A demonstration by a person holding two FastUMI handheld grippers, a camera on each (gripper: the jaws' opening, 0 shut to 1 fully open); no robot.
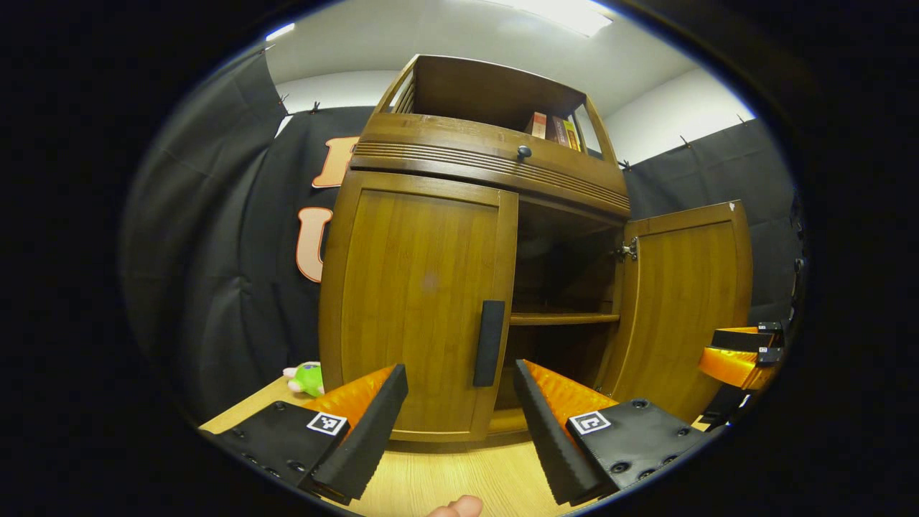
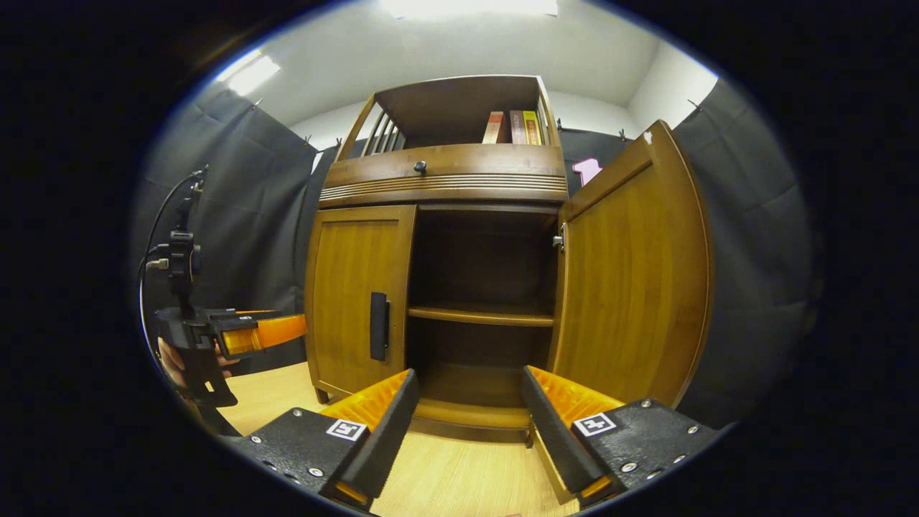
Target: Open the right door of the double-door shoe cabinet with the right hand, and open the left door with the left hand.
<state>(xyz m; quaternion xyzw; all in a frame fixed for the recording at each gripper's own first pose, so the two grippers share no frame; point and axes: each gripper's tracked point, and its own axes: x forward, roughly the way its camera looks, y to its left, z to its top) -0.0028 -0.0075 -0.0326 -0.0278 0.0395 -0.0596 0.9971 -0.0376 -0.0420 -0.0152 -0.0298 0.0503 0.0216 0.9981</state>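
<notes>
Grippers wide before a half-open cabinet.
Left hand-held gripper (image 1: 459, 402) gapes empty at bottom centre of the left gripper view, just short of the shut left door (image 1: 420, 305) and its handle (image 1: 490, 343). Right hand-held gripper (image 2: 470, 409) gapes empty over the desk (image 2: 459, 474); beyond, right door (image 2: 632, 280) swung open, shelf (image 2: 479, 314) bare.

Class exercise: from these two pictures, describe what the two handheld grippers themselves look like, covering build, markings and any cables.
Each gripper has two wedge-shaped jaws with ribbed inner faces, mounted on black plates fastened with screws. Every plate carries a small square black-and-white marker. The left gripper has a black handle with a post and cables above it, as the right gripper view shows. The right gripper looks built the same.
</notes>
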